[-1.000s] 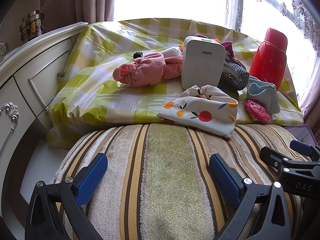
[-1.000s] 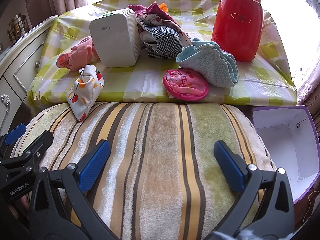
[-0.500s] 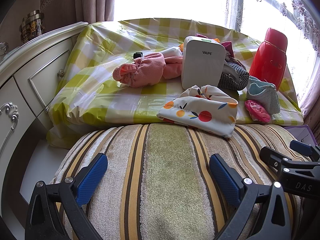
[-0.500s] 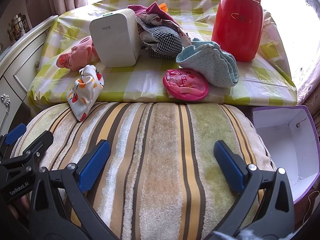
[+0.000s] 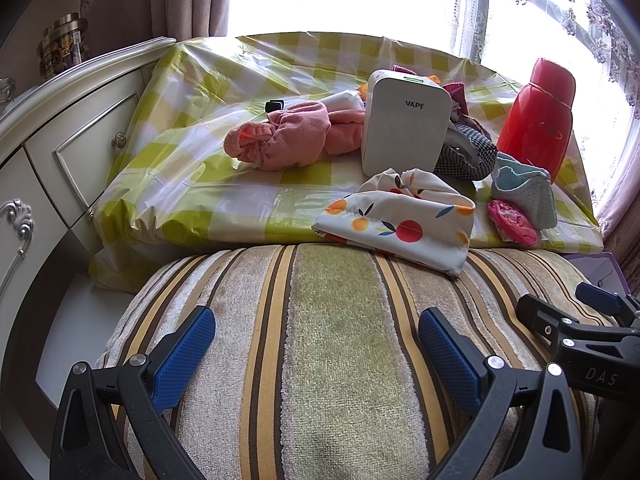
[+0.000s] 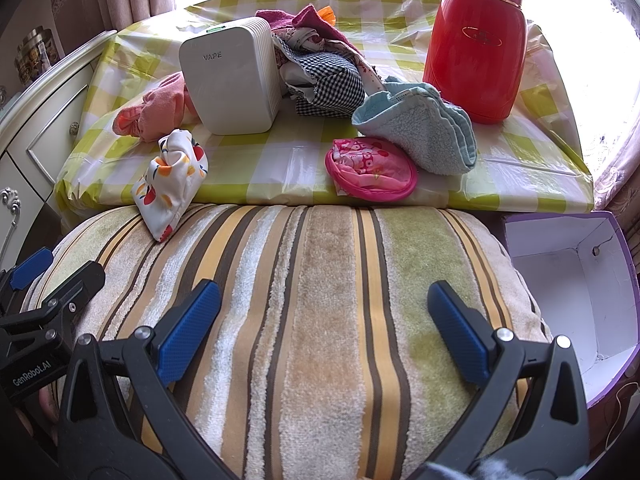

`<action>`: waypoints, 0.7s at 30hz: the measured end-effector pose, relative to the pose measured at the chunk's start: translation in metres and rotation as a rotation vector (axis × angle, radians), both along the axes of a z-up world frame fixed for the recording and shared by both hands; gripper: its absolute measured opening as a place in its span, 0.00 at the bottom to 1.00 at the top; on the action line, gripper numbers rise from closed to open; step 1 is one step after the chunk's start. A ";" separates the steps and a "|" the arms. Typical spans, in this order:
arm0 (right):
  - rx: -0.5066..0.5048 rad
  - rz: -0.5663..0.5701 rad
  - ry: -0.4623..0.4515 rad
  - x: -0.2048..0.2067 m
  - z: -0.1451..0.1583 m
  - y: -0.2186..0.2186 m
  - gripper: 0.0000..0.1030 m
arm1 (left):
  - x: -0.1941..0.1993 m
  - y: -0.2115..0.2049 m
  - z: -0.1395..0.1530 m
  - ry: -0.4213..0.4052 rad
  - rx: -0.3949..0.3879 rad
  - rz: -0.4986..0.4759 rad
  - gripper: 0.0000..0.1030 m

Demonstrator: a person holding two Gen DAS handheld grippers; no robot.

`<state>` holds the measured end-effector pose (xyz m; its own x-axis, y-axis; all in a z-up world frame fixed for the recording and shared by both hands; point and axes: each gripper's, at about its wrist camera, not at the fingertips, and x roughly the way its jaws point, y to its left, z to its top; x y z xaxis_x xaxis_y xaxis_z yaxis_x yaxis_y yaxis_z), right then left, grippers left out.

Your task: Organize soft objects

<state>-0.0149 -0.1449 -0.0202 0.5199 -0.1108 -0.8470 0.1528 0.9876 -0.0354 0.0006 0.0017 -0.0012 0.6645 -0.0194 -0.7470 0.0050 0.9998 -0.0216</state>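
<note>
Right wrist view shows you have barely started: your right gripper (image 6: 324, 332) and left gripper (image 5: 316, 350) hover with jaws apart and empty over the striped plush cushion (image 6: 320, 300), the purple-edged white cardboard box (image 6: 576, 280) lies empty, and the fruit-print cloth pouch (image 6: 170, 184), round pink fabric pouch (image 6: 370, 170) and folded light-blue towel (image 6: 424, 128) await on the checked bench (image 6: 260, 168).

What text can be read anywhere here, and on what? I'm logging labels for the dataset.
"VAPE": front of the white box on the checked table cover.
"GenRobot.AI": body of the left claw, seen from the right wrist view.
"DAS": body of the right claw, cut off at the frame edge.
Gold emblem on the red flask: too small to read.
Jar labels on the cabinet: blurred.
</note>
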 end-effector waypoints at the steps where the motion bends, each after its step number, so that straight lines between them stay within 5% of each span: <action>1: -0.002 0.002 0.003 0.001 0.000 0.000 1.00 | 0.000 0.001 0.001 0.000 -0.013 -0.001 0.99; 7: 0.009 0.011 0.018 0.005 -0.001 -0.002 1.00 | 0.010 0.007 0.011 0.017 -0.129 -0.012 0.91; 12: 0.052 0.058 0.059 0.008 0.002 -0.008 1.00 | 0.037 -0.001 0.014 0.066 -0.323 -0.064 0.90; 21: 0.174 0.070 -0.006 0.007 0.018 -0.036 1.00 | 0.093 -0.038 -0.009 0.337 -0.435 -0.052 0.89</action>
